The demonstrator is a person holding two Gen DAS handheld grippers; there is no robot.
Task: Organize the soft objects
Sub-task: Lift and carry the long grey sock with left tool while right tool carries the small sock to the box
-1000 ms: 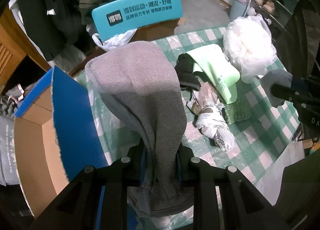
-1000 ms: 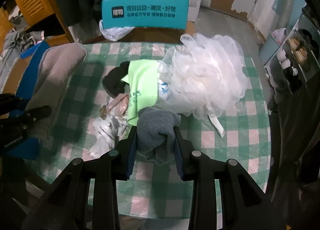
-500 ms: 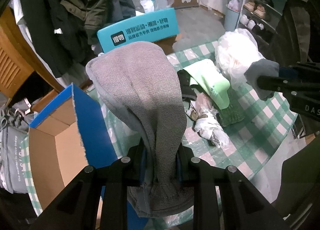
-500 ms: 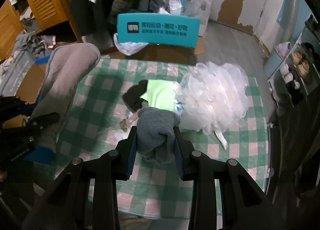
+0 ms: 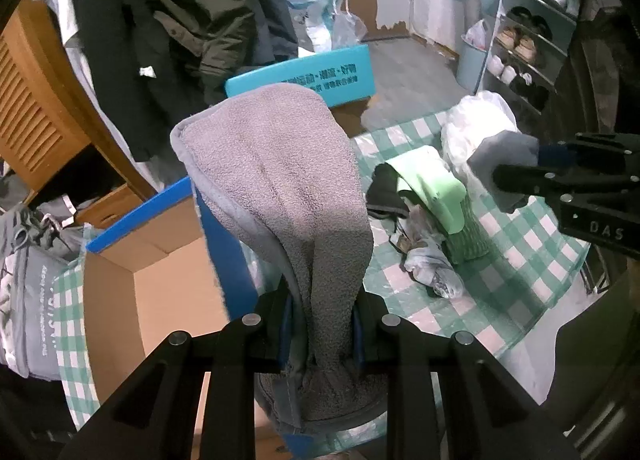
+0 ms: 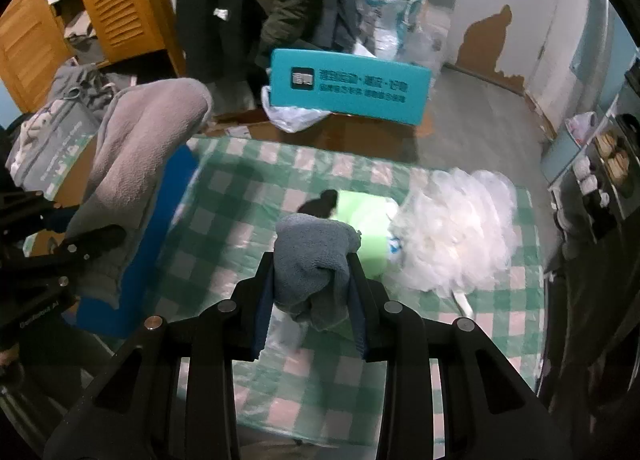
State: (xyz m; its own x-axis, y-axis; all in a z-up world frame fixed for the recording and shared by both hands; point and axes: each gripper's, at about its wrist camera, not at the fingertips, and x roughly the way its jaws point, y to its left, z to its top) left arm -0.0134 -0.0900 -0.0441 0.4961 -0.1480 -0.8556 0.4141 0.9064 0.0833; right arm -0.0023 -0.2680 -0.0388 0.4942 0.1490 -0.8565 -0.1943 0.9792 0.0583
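Note:
My left gripper (image 5: 320, 324) is shut on a large grey towel (image 5: 280, 180), held high beside the open cardboard box with blue flaps (image 5: 160, 260). The towel also shows at the left of the right wrist view (image 6: 140, 164). My right gripper (image 6: 310, 292) is shut on a small blue-grey cloth (image 6: 312, 260), lifted above the green checked table (image 6: 280, 400). It also shows at the right of the left wrist view (image 5: 504, 152). A white mesh bath pouf (image 6: 452, 236), a light green cloth (image 6: 364, 216) and a black item (image 6: 320, 200) lie on the table.
A crumpled plastic bag (image 5: 432, 264) and a green woven item (image 5: 468, 232) lie on the table. A teal chair back (image 6: 348, 88) stands behind it. Coats (image 5: 200, 20) hang at the back, a shoe rack (image 5: 528, 40) at right, a grey bag (image 5: 32, 300) left of the box.
Both grippers have risen with their cloths, so the table looks farther away. The left gripper with the towel has shifted toward the box, which now shows more of its inside.

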